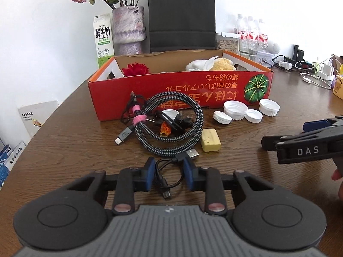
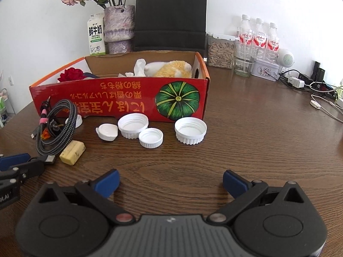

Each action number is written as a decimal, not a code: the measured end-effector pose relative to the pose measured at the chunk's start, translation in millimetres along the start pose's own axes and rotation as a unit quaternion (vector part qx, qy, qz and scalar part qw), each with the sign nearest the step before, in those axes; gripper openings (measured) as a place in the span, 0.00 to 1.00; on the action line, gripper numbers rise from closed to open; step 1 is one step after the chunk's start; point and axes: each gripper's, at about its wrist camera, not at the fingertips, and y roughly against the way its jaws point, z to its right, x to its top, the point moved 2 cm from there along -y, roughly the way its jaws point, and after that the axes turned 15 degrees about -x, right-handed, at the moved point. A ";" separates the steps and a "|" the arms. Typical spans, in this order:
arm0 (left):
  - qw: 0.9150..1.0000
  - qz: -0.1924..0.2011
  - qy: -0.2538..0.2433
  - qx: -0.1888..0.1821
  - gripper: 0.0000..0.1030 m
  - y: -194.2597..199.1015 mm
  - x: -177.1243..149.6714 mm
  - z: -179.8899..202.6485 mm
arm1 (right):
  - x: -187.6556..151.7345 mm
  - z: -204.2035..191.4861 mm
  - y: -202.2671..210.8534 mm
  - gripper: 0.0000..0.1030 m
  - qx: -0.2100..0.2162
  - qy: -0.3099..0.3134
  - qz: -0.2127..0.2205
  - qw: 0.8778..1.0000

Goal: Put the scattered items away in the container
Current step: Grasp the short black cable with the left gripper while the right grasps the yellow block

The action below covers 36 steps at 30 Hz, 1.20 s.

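I see left gripper (image 1: 168, 176) jaws narrowed around a thin black cable (image 1: 163, 181) low-centre, not clearly clamped, right gripper (image 2: 171, 182) wide and empty, braided cable (image 1: 171, 124), soap (image 1: 210, 143), caps (image 2: 150, 131) mid-frame before red box (image 1: 182, 90).

Your left tool (image 1: 168, 174) sits low over the tabletop (image 1: 75, 150) with its two blue-padded fingers (image 1: 150, 175) drawn in to a narrow gap, roughly parallel and pointing forward. Whether the pads press on anything between them cannot be told. Your right tool (image 2: 170, 183) is spread wide, its blue pads (image 2: 109, 182) angled outward and well apart, with nothing between them; it also hovers low and level over the tabletop. From the left wrist view, your right tool enters from the right edge, side-on, ahead of the left tool, and a bit of your right hand (image 1: 338, 180) shows beneath it.
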 end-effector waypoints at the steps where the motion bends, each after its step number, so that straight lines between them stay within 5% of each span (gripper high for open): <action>1: 1.000 0.001 0.005 -0.003 0.27 0.8 0.0 -0.7 | 0.0 -0.2 0.0 1.00 0.001 0.000 0.000 1.000; 8: 1.000 0.021 0.022 -0.004 0.26 13.6 3.4 -10.1 | 0.3 -9.6 4.8 1.00 -0.003 0.024 0.015 1.000; 22: 0.998 0.051 0.046 0.016 0.26 35.1 3.9 -40.5 | 11.4 -76.6 21.3 0.98 0.061 0.067 0.042 0.995; 28: 0.996 0.053 0.066 0.023 0.26 38.1 0.7 -57.0 | 15.5 -92.4 14.8 0.88 0.058 0.069 0.032 0.995; 34: 0.995 0.054 0.077 0.020 0.26 38.0 -3.1 -65.2 | 14.8 -89.3 15.0 0.60 0.082 0.053 0.034 0.995; 36: 0.995 0.052 0.082 0.021 0.26 36.7 -4.0 -67.5 | 13.7 -89.6 18.1 0.29 0.090 0.057 0.041 0.993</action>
